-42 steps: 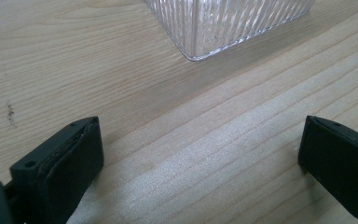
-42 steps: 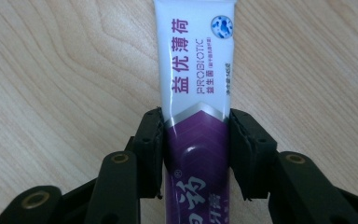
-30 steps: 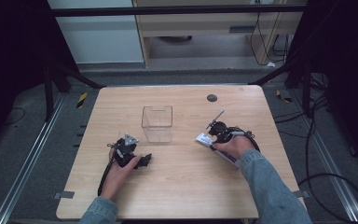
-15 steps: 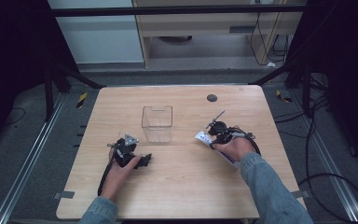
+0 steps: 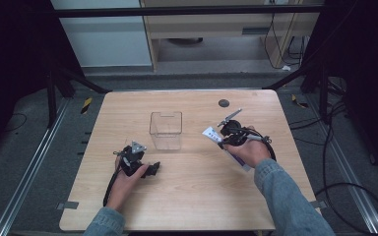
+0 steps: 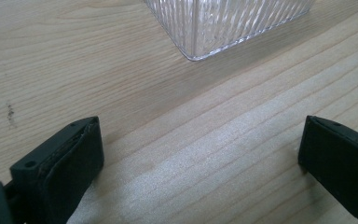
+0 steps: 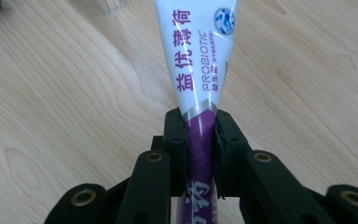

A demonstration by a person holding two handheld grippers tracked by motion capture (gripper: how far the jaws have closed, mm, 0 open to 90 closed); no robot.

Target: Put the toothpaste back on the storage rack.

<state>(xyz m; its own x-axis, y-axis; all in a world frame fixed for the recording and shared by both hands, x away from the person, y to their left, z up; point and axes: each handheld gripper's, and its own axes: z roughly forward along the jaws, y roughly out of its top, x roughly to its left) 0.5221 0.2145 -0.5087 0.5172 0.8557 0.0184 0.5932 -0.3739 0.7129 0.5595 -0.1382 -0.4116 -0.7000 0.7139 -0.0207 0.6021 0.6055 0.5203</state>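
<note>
**Toothpaste tube pinched beside clear box**

The light wooden counter (image 5: 187,196) is carrying a clear ribbed plastic box (image 5: 166,130). Right of it, the right hand-held gripper (image 7: 199,126) is pinching a white-and-purple toothpaste tube (image 7: 196,65). The left hand-held gripper (image 6: 200,149) is resting spread, empty.

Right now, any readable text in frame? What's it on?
"益优薄荷" – on the white and purple tube clamped in the right tool.
"PROBIOTIC" – same tube, purple letters.
Small print beside "PROBIOTIC" and the characters low between the pads: unreadable.
Clear box: no text.

Bright, even tabletop light; dark, dim surroundings.
</note>
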